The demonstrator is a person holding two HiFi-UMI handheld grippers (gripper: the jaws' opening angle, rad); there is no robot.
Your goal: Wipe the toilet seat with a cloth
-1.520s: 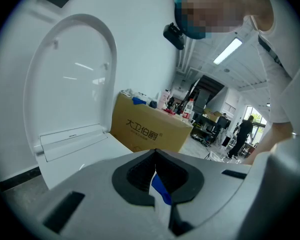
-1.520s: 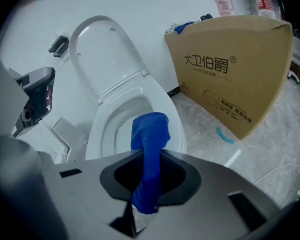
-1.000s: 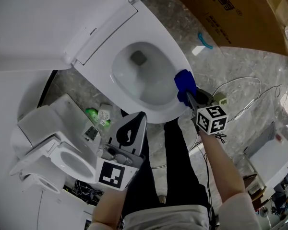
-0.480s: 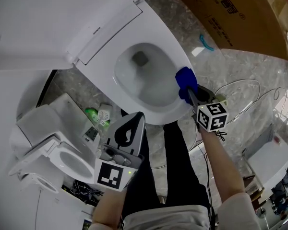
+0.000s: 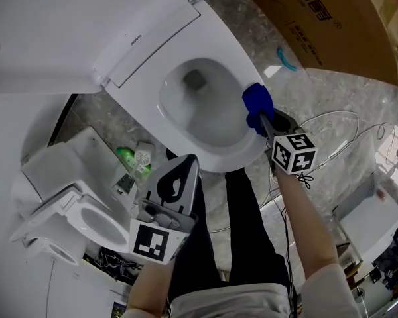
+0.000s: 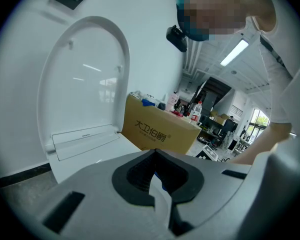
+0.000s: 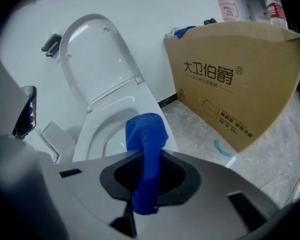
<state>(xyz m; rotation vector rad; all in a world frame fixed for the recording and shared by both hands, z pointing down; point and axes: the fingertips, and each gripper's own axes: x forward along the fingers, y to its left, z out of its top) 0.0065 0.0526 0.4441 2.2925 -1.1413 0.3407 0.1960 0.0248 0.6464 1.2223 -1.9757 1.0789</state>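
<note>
**Toilet seat** (image 5: pixel 242 61): white, lowered, with the lid (image 5: pixel 53 25) raised behind it.

**Bowl** (image 5: pixel 205 121): holds shallow water, with a dark drain opening (image 5: pixel 194 79) at the bottom.

**Cloth** (image 5: pixel 257 101): blue and bunched, pressed on the seat's right-hand rim. Its tail runs back into the right gripper (image 5: pixel 262 121), whose fingers are clamped on it. In the right gripper view the cloth (image 7: pixel 146 134) stands up out of the closed fingers, over the seat rim.

**Left gripper** (image 5: pixel 188 164): held low in front of the person's legs, apart from the toilet. Its fingers are pressed together with nothing between them.

**Cardboard box** (image 5: pixel 331 18): on the floor to the right of the toilet, printed side facing it. A pink bottle (image 7: pixel 229 6) shows above its top edge; what is inside the box cannot be told.

**Second toilet** (image 5: pixel 86 220): white, at lower left.

**Green and white items** (image 5: pixel 134 158): on the floor between the two toilets, too small to identify.

**Cables** (image 5: pixel 331 121): looped on the floor at right.
</note>
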